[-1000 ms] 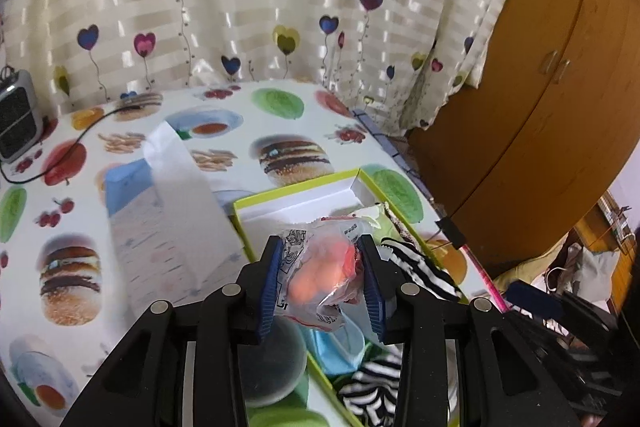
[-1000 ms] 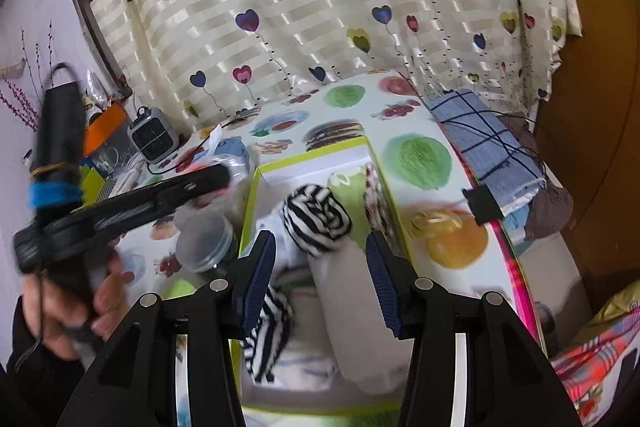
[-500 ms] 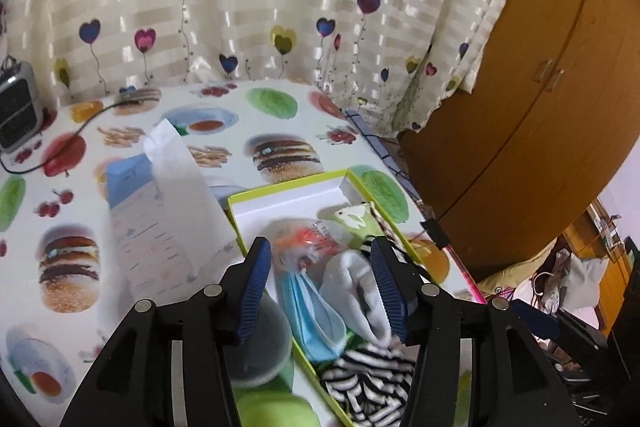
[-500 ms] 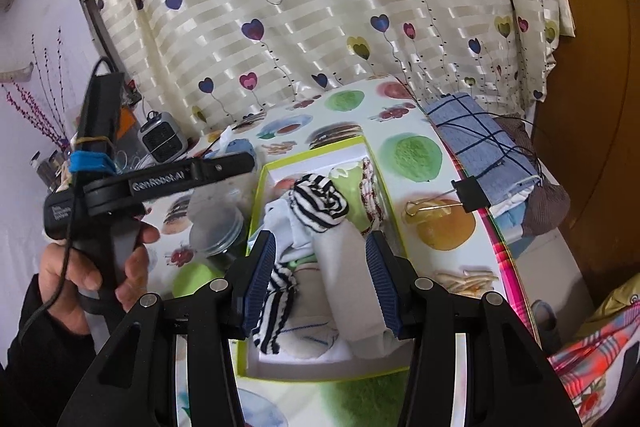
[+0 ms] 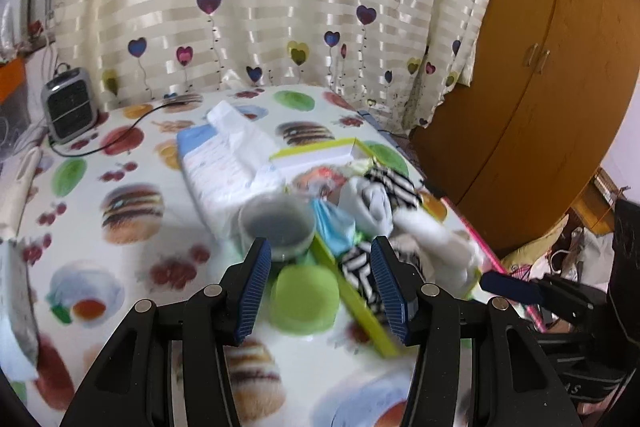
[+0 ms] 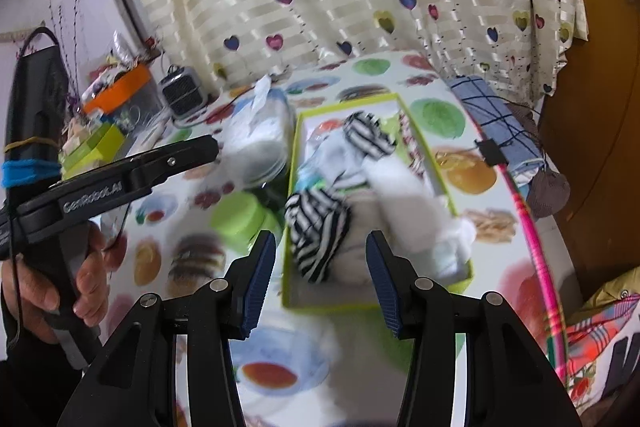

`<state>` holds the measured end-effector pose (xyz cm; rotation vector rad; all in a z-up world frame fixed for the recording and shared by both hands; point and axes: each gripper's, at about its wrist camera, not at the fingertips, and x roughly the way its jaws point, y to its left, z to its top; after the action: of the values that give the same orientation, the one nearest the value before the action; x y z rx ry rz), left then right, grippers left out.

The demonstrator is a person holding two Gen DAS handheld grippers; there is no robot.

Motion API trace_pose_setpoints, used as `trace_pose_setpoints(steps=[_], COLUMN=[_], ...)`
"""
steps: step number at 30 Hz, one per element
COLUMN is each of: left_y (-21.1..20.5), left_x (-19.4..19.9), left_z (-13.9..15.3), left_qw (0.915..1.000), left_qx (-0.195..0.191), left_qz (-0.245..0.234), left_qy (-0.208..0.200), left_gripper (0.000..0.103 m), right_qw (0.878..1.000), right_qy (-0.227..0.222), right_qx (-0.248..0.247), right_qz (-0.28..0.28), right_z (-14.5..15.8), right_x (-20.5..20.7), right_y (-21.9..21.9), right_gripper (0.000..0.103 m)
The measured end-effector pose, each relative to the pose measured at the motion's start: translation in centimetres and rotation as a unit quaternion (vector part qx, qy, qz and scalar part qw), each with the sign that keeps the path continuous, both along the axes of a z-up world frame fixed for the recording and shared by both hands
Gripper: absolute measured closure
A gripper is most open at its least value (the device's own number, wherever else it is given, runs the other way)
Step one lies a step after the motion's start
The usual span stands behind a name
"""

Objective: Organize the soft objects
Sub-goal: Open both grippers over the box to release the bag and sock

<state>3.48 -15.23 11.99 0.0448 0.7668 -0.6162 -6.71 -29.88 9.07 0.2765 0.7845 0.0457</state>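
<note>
A lime-edged box (image 6: 294, 163) on the food-print table holds soft things: black-and-white striped socks (image 6: 316, 223), white socks (image 6: 404, 187), a blue mask and a clear bag with orange contents (image 5: 322, 177). The box also shows in the left wrist view (image 5: 360, 311). My left gripper (image 5: 320, 285) is open and empty, pulled back above a lime lid (image 5: 306, 297). My right gripper (image 6: 320, 285) is open and empty, above the box's near end.
A clear round jar (image 5: 280, 223) and a tissue pack (image 5: 224, 159) lie left of the box. A small grey heater (image 5: 70, 107) with a cable stands at the back left. A wooden wardrobe (image 5: 540, 87) and a folded blue cloth (image 6: 496, 119) are at the right.
My left gripper let go of the clear bag with orange contents into the box, opened and drew back. My right gripper also drew back and up from the box.
</note>
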Motion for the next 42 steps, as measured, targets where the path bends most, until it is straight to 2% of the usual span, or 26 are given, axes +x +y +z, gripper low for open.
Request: trace_pose_setpoints(steps=[14, 23, 33, 42], left_y=[3.0, 3.5, 3.3, 2.9], left_x=[-4.5, -5.8, -6.5, -6.5], left_z=[-3.4, -5.7, -6.9, -9.1], left_qw=[0.9989, 0.9976, 0.9971, 0.9954], left_qx=[0.038, 0.056, 0.067, 0.086], left_qz=[0.029, 0.038, 0.03, 0.033], left_qy=[-0.004, 0.014, 0.02, 0.029], left_gripper=[0.052, 0.052, 0.052, 0.052], right_qw=[0.999, 0.997, 0.996, 0.994], right_qy=[0.036, 0.053, 0.065, 0.08], right_qx=[-0.027, -0.046, -0.063, -0.078], right_qz=[0.015, 0.016, 0.015, 0.006], right_z=[-1.8, -3.0, -4.0, -6.4], right_x=[-1.5, -1.7, -2.0, -1.9], right_y=[3.7, 5.1, 6.0, 6.0], right_gripper=[0.055, 0.055, 0.055, 0.055])
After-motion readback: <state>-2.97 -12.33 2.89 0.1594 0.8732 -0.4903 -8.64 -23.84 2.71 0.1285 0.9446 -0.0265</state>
